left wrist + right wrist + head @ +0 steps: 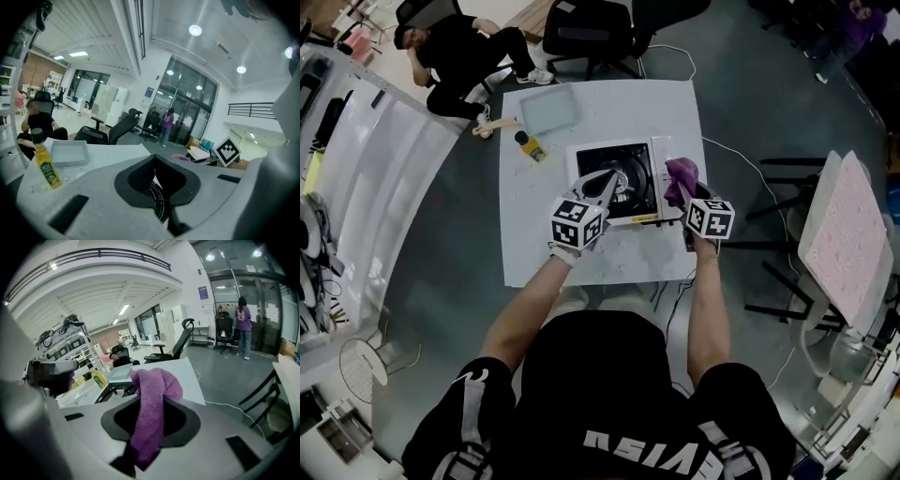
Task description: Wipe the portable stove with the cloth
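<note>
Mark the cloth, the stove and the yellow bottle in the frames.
cloth (152, 399), right gripper view, middle of the hanging purple strip.
stove (600, 157), head view, black top near its far left corner.
yellow bottle (47, 168), left gripper view, on its label.

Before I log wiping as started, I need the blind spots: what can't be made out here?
Stove centre, head view: covered by the left gripper.
Whether the cloth touches the stove: head view too steep; right gripper view blocked by the cloth itself.
Bottle label: too small in head view, blurred in left gripper view.
</note>
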Action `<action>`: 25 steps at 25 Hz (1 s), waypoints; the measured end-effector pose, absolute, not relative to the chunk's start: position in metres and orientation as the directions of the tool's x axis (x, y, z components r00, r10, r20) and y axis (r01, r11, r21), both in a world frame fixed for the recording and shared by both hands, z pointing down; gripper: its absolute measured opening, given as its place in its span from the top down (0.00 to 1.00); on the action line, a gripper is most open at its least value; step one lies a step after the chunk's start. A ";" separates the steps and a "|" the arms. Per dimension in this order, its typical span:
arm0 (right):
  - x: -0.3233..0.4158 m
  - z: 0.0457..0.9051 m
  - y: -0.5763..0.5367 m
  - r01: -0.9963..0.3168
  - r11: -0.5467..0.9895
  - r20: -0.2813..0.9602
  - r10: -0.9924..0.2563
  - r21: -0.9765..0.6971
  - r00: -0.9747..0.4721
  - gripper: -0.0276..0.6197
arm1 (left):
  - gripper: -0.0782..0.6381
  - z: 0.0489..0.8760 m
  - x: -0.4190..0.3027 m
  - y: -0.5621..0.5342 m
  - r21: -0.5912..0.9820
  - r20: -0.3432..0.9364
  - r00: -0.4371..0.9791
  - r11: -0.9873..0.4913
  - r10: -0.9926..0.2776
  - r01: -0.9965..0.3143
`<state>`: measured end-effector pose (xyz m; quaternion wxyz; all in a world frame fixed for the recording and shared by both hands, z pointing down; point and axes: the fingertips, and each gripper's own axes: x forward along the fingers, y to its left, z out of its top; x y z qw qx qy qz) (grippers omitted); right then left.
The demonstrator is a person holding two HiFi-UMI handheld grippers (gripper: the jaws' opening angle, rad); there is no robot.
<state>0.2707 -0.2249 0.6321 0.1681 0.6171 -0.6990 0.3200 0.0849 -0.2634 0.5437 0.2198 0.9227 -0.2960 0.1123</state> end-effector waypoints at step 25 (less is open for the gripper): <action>0.264 0.680 -0.101 -0.956 -0.233 0.713 -0.700 -0.180 0.036 0.80 | 0.88 0.568 0.061 -0.182 0.369 0.343 0.895 -0.835 -0.286 -0.408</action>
